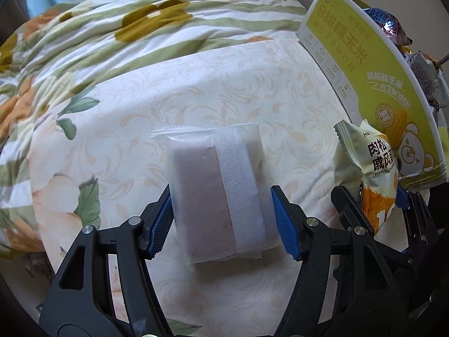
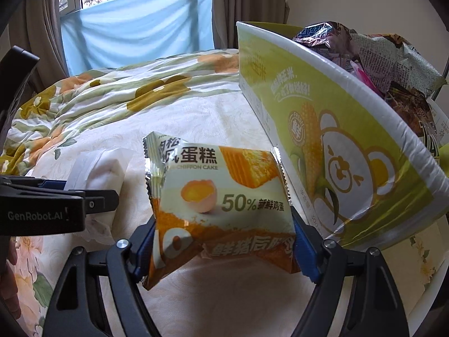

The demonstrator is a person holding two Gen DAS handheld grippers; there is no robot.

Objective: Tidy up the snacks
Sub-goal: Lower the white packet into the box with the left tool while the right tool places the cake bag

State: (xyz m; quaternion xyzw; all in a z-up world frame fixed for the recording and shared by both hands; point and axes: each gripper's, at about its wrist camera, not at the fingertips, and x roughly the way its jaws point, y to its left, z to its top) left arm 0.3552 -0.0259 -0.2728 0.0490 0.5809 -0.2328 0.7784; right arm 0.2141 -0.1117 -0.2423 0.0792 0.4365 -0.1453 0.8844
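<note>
Blue fingers [image 1: 161,221] of my left gripper [image 1: 221,221] clamp a frosted white pack [image 1: 213,193] from both sides, holding it over the bed [image 1: 126,106]. My right gripper [image 2: 223,241] is clamped on a chiffon cake packet [image 2: 221,196], just beside the green box [image 2: 350,146] that already holds other snack bags [image 2: 393,64]. Both snacks look bound for that box, I judge. To do it well, I would lift the cake packet clear above the box rim before moving across, since the wall stands close on my right, then let go low inside. Soft wrappers slip, so I would keep the squeeze firm and bring the left pack over second, so the grippers don't collide.
</note>
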